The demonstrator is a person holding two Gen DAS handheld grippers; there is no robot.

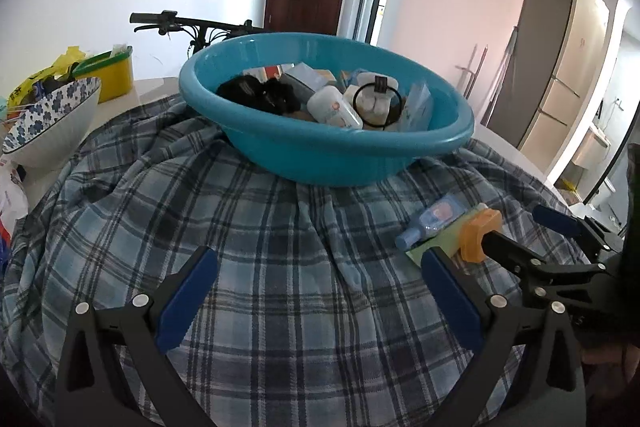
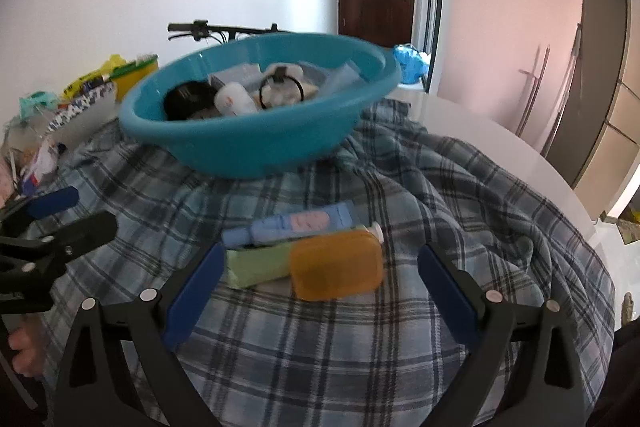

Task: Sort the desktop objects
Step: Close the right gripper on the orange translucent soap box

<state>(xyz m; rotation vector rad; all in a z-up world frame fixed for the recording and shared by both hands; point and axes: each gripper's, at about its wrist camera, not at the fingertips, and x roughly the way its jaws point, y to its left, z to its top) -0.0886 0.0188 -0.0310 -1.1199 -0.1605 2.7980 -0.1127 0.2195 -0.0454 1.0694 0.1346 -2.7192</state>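
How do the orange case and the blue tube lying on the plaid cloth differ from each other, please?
The orange case is a squat, rounded, translucent box, while the blue tube is long, slim and opaque with a pink label. The orange case lies nearer the right gripper, resting partly on a green tube; the blue tube lies behind it, closer to the teal basin. Both lie flat on the plaid cloth, outside the basin, ungrasped.

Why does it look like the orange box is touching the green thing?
Touching: in the right wrist view the orange box overlaps the green tube, no gap showing.
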